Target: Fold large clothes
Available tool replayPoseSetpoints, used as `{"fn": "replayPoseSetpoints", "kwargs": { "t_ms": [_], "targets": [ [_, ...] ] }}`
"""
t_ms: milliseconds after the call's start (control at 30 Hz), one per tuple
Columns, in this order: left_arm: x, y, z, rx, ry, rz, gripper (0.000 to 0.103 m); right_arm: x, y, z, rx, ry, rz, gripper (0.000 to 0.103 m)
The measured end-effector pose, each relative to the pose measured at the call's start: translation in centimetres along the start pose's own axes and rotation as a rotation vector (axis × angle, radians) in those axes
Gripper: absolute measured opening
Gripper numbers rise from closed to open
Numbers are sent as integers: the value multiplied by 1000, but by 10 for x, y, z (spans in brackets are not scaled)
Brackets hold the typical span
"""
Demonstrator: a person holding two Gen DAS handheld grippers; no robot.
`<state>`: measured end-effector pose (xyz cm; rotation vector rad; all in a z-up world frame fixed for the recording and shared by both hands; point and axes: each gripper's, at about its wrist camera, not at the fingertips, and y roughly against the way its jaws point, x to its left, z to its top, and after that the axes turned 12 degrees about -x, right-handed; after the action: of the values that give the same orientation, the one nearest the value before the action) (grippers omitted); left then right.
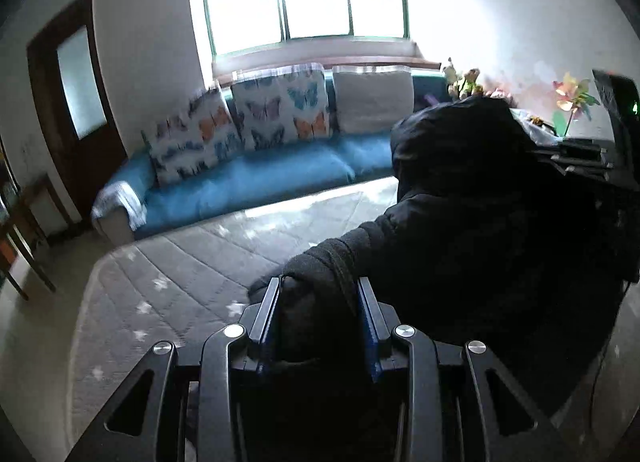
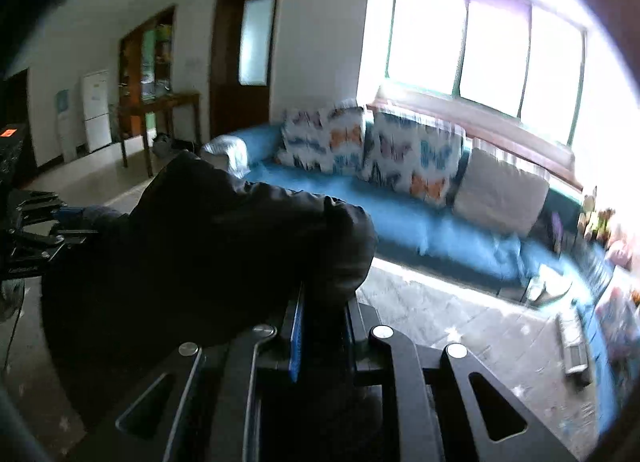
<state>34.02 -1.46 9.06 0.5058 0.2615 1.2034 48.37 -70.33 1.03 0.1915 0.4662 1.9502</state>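
Note:
A large black padded coat (image 1: 500, 221) hangs lifted between my two grippers above a grey quilted mat (image 1: 180, 270). My left gripper (image 1: 318, 286) is shut on a thick knitted cuff of the black coat, which bulges between its blue pads. From there the coat stretches to the right, where the other gripper's dark frame shows at the frame edge. In the right wrist view the coat (image 2: 224, 238) billows to the left, and my right gripper (image 2: 324, 294) is shut on a fold of it. The left gripper's fingers (image 2: 68, 215) appear at the far left there.
A blue sofa (image 1: 248, 185) with butterfly cushions (image 1: 280, 101) runs under a bright window behind the mat. A dark door (image 1: 76, 101) stands on the left. Flowers and clutter (image 1: 572, 101) sit at the right. A wooden table (image 2: 160, 117), a fridge (image 2: 96, 109) and shelves stand further back.

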Motion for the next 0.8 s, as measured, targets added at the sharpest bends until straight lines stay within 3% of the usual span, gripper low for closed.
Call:
{"fn": "replayPoseSetpoints", "kwargs": {
  "t_ms": [100,300,467,800],
  "targets": [
    [3,-45,3,69,8,12,43,-9,-22,-13,80,-48,-10,18],
    [8,-99,-12,154,32,7,49,-18,-43,-27,189,-89,-39,19],
    [21,-122,-31,173,59,2,54,-28,-63,-45,287,-145,-53,21],
    [26,-144,-41,204,70,16,64,-45,-83,-49,354,-218,-45,27]
  ]
}}
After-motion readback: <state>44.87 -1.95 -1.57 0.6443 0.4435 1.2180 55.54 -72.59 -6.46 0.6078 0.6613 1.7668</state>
